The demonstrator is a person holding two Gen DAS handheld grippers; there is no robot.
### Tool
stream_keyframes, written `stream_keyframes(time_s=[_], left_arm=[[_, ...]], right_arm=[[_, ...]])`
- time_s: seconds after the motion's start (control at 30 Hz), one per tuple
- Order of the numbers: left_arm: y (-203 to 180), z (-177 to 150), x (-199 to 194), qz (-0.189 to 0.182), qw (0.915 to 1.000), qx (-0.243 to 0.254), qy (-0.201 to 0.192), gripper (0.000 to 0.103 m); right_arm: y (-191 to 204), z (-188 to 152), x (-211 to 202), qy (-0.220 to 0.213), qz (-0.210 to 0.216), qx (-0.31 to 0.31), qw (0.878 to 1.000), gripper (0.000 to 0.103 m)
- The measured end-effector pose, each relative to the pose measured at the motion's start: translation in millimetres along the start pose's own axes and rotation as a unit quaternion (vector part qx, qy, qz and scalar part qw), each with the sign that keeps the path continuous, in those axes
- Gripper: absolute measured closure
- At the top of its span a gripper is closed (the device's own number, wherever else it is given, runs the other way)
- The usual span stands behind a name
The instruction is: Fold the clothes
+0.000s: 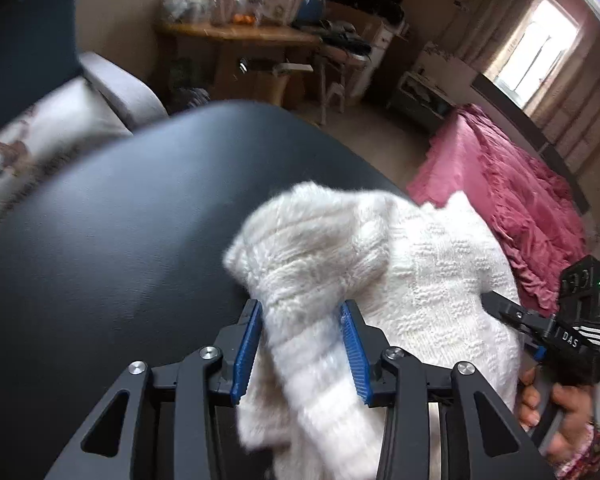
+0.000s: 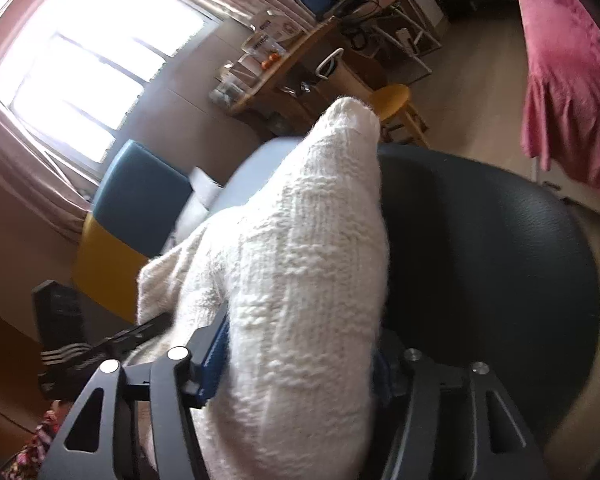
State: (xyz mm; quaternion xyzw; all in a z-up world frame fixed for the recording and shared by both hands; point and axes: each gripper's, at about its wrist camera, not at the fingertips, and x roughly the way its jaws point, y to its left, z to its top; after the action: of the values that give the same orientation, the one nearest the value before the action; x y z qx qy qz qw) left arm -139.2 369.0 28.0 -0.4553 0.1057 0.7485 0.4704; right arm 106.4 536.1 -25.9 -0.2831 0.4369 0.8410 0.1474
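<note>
Left gripper (image 1: 302, 344) clamped on white sweater (image 1: 420, 280) cuff; right gripper (image 2: 296, 360) pinches its body. Only the left view shows right hand (image 1: 556, 412).

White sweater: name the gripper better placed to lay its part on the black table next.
Left gripper, probably: its bunched piece of the white sweater hangs over bare black table.

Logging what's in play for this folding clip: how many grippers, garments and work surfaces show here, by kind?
Grippers: 2, the left gripper and the right gripper, each shut on knit fabric
Garments: 1, a white knit sweater
Work surfaces: 1, a black table
Total: 4
</note>
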Motion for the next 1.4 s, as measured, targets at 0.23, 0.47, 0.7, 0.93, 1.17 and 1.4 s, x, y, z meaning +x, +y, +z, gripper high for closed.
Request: stream_keyframes(time_s=[0.23,0.47,0.7,0.93,1.17,1.4], left_arm=[[-31,-15,-60,0.024,0.9956,0.034,-0.084,0.059],[-83,-44,-50,0.001,0.9930,0.098,-0.066,0.058],[-56,-55,-13,0.064,0.9947,0.073,-0.033,0.058],[-29,-70,-3,0.099,0.9937,0.041,-0.032,0.018],[-6,-88,-23,0.083,0.9940,-0.071,-0.008,0.000],[-40,-118,-87,0.136,0.9894,-0.024,-0.045,0.000]], right_arm=[[23,-7,-42,-0.033,-0.089,-0.061,0.994,0.033],[46,-23,-83,-0.085,-0.102,-0.107,0.985,0.040],[59,-46,-53,-0.026,-0.082,-0.152,0.985,0.050],[24,-58,-22,0.016,-0.101,-0.092,0.991,0.047],[43,-66,-44,-0.006,-0.118,-0.087,0.989,0.045],[87,-92,-90,-0.062,-0.119,-0.113,0.984,0.045]])
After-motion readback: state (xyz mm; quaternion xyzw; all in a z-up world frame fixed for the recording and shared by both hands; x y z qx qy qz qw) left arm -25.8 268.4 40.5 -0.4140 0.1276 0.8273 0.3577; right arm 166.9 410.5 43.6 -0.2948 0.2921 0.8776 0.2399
